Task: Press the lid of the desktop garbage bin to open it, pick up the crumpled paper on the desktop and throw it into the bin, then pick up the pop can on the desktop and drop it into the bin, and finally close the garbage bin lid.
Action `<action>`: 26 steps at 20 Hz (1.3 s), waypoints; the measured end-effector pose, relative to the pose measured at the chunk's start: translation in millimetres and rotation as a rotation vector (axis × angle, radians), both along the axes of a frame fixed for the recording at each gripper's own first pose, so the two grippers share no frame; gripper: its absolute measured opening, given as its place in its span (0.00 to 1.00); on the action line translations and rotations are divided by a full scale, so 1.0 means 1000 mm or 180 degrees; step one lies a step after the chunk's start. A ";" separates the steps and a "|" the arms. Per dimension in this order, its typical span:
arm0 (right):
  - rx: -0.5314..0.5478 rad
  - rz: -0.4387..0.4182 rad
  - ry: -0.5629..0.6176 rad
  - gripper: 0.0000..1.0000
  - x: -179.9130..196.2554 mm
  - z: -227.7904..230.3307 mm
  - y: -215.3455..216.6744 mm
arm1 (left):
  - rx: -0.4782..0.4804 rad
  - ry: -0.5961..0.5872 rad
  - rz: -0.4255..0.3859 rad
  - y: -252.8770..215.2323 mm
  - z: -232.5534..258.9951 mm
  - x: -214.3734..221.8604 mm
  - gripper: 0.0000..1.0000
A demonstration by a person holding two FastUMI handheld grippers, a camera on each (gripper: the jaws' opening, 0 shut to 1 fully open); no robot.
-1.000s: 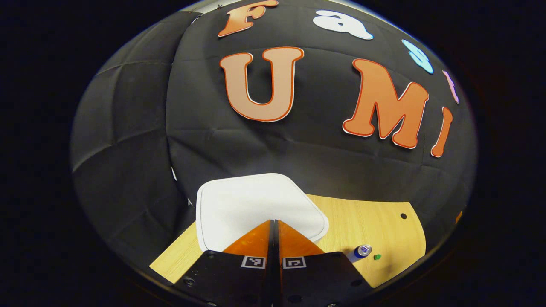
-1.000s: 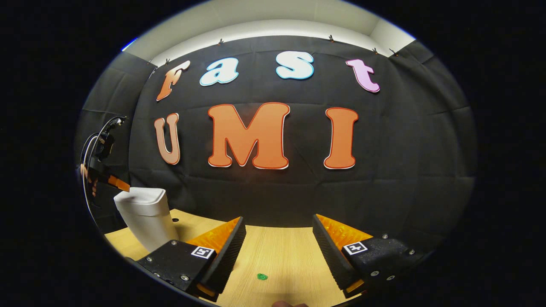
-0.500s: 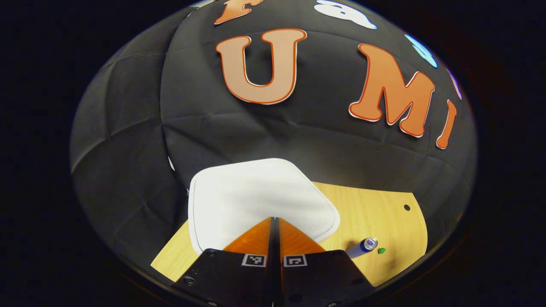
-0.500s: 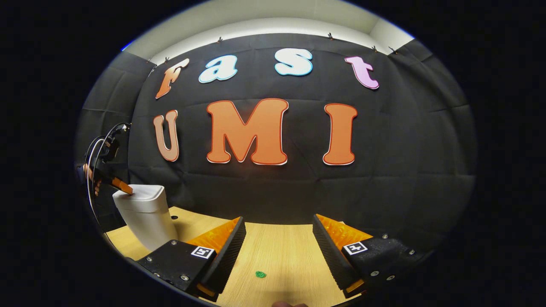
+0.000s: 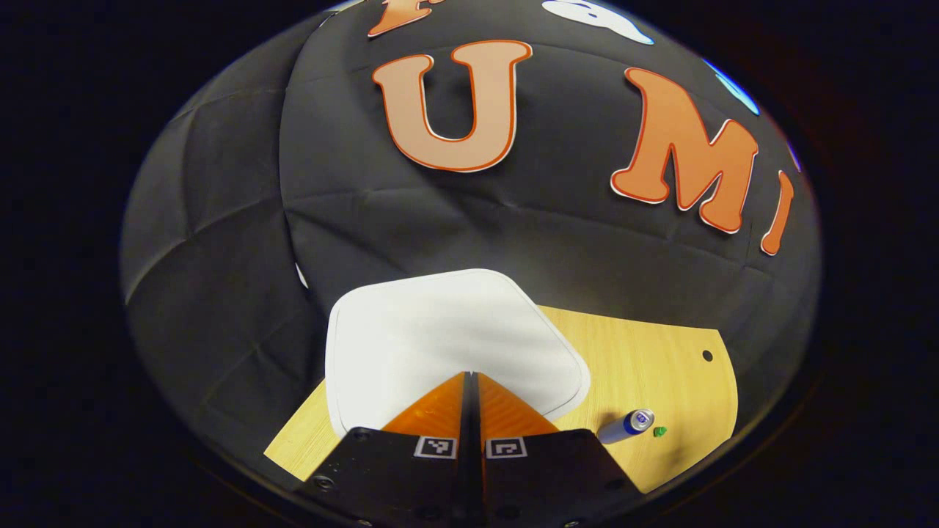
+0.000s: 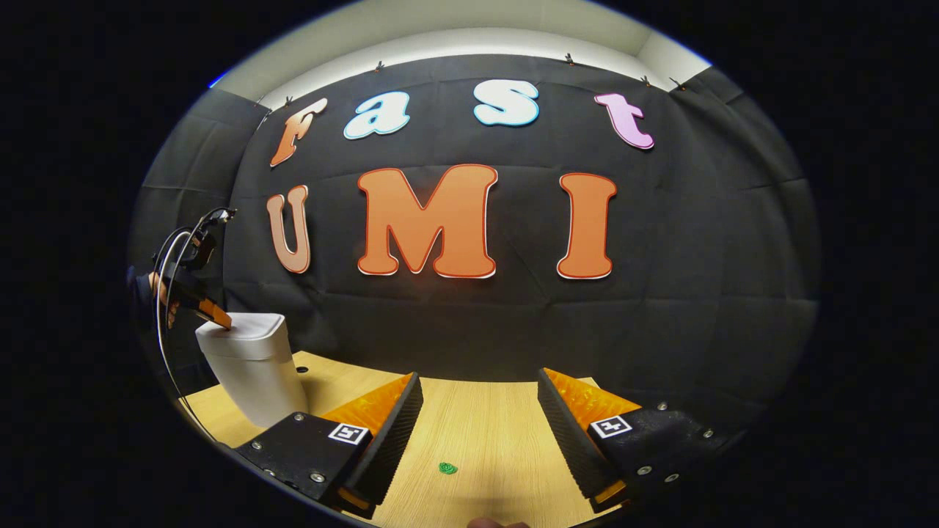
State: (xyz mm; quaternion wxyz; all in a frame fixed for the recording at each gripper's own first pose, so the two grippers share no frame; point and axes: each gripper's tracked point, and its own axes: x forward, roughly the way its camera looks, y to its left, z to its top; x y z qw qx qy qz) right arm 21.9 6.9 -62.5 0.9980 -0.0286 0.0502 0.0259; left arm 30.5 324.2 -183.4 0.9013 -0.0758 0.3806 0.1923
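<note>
While the lid [image 5: 440, 330] of the white bin [image 6: 253, 367] lies flat and closed at the surface's [image 5: 645, 367] left rear, the left hand-held gripper [image 5: 469, 375], fingers together and empty, rests its tips on it: the opening press is judged in hand. Next, push down until it springs. Pop can [image 5: 627, 425] lies beside a green scrap [image 5: 659, 431]. Right hand-held gripper [image 6: 477, 411] hangs wide, empty.

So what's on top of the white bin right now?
The left tool, shut, has its tips on the closed lid of the bin. Nothing else is on it. The lid hides the inside.
</note>
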 end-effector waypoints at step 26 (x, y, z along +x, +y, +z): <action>-0.0246 0.0167 0.0581 0.94 0.031 -0.122 0.010 | 0.0881 -0.1933 -0.0331 -0.147 0.227 -0.045 0.66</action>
